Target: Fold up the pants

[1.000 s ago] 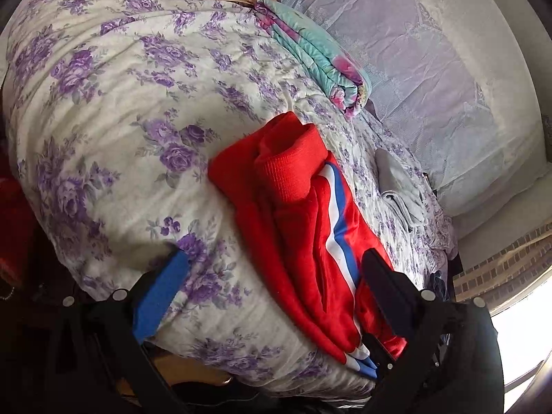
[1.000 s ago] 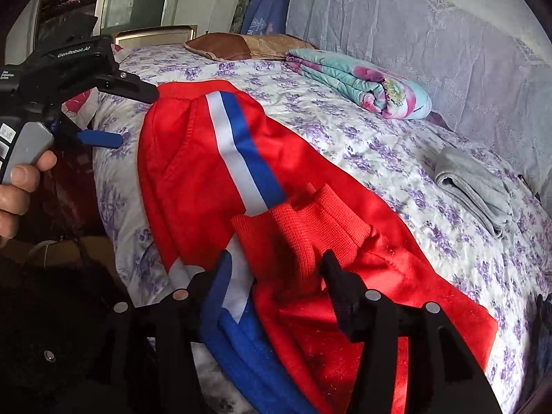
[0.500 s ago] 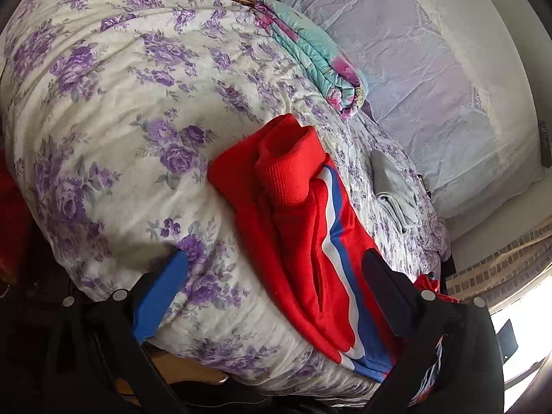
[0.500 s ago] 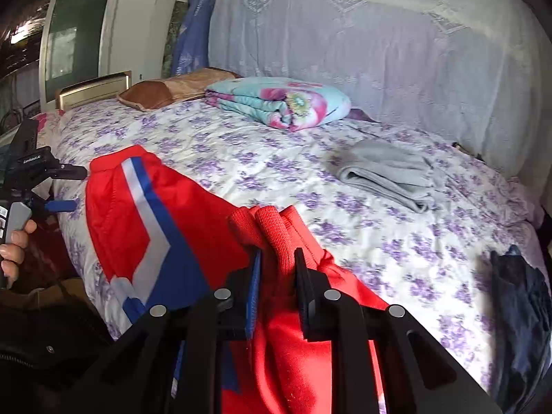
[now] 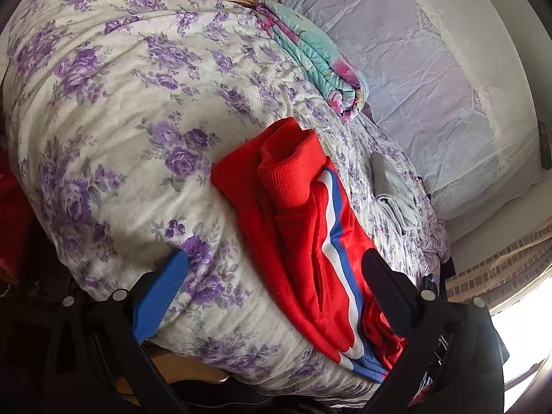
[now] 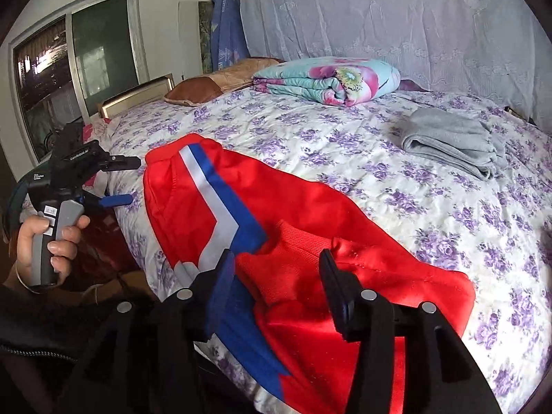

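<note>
Red pants (image 6: 300, 214) with a white and blue stripe lie folded over on the flowered bed, near its front edge; they also show in the left wrist view (image 5: 303, 234). The ribbed red cuffs (image 6: 293, 255) lie on top of the lower half. My right gripper (image 6: 276, 272) is open and empty just above the cuffs. My left gripper (image 5: 276, 276) is open and empty at the bed's edge, beside the waist end; it also shows in the right wrist view (image 6: 120, 181), held in a hand.
A folded grey garment (image 6: 455, 141) lies at the right of the bed. A folded teal floral blanket (image 6: 327, 81) and a brown pillow (image 6: 214, 84) sit at the head. A lace curtain (image 6: 396, 20) hangs behind, and a window (image 6: 76, 55) is at the left.
My right gripper was shut on the red cuffs half a second ago; now it is open and has let them go onto the pants. My left gripper has stayed open in place.
</note>
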### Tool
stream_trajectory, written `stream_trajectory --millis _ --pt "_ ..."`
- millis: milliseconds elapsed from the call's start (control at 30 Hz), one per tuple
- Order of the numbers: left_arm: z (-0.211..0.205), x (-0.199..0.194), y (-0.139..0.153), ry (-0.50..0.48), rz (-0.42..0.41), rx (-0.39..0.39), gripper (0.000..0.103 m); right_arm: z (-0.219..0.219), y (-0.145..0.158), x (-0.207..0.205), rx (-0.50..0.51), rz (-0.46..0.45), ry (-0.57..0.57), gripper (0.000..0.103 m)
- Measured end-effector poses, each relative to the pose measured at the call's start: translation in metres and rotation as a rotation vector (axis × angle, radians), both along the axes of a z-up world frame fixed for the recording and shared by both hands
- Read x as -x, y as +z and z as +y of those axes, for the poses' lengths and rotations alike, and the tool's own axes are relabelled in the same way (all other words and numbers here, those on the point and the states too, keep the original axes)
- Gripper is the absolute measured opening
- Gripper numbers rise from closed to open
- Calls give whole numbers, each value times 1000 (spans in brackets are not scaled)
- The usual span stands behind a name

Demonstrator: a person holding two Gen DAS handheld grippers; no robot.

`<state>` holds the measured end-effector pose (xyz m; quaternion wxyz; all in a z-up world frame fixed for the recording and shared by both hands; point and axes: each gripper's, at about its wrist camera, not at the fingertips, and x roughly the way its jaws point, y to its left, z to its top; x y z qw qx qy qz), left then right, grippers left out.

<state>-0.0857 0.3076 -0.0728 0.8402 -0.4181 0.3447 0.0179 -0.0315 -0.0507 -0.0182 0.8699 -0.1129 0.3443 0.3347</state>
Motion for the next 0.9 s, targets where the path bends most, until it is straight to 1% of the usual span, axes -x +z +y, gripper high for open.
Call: stream_trajectory --millis 100,133,167,200,233,300,433,467,533,600,633,667,700,733,767,833,900 --pt "-3 -1 0 -7 0 -14 98 11 -20 -1 66 30 17 46" --pt "-4 -1 0 -13 0 -17 98 16 -26 0 89 25 26 45" --pt "-5 -1 0 -16 1 -18 98 20 -32 1 120 4 20 34" --pt "-5 -2 0 -17 3 -17 98 23 -36 0 150 -5 4 20" --pt "-4 -1 0 -16 2 -12 98 22 -37 -2 151 -5 -11 18" --pt "-3 0 0 -14 0 -3 98 15 -28 -4 102 4 -24 15" --pt "-3 0 0 -13 1 -9 98 6 -4 -2 37 -55 -48 15" --pt "-3 0 -1 -13 1 -15 98 10 -2 -3 31 -60 -35 15" --pt "-6 -1 0 -12 3 -23 98 26 -12 -5 58 -38 3 15" --pt "-6 -1 0 -10 5 -19 98 42 -40 -11 155 0 4 19" --pt "-7 -1 1 -13 1 -9 98 43 -49 -10 164 -9 1 20" --pt "-7 -1 3 -21 -4 -3 98 42 -48 -6 162 -39 5 27" --pt "-9 -2 4 -29 -9 -2 98 42 -45 -2 163 -46 12 44" --pt "-11 -3 5 -38 -12 0 98 40 -40 2 148 -53 13 57" --pt "-13 -7 5 -49 -11 8 98 35 -32 8 108 -75 18 69" --pt "-17 -19 0 -76 5 42 98 23 -18 20 41 -133 22 71" --pt "-20 -32 -4 -77 -3 43 98 14 -10 24 -16 -120 24 72"
